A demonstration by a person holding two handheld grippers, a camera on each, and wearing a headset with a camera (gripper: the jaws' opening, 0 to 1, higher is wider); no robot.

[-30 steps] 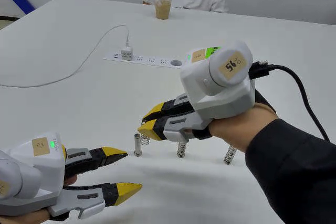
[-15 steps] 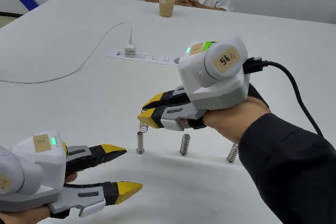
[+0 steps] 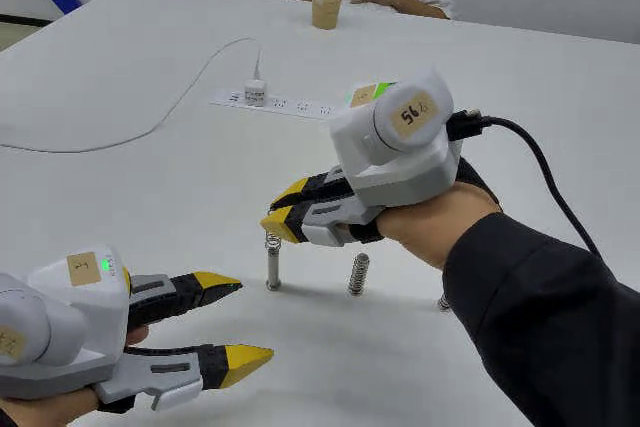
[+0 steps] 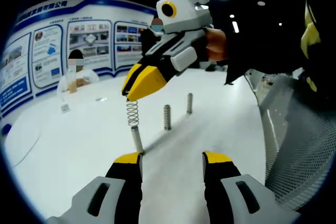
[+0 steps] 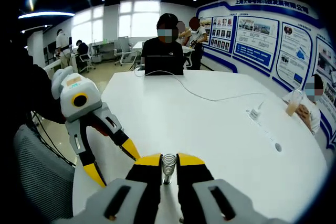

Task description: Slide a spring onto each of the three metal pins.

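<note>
The right gripper (image 3: 272, 227), jaws pinched on the last spring (image 3: 272, 242), has carried it from beside the bare pin (image 3: 273, 269) to directly above it, lower coils at its tip; left gripper (image 3: 236, 319) waits near that pin, open and empty: likely only the downward slide remains.

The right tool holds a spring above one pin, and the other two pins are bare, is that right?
The right gripper does hold a spring above the near pin, but the middle pin and far pin are not bare: the left gripper view shows each already wearing one.
</note>
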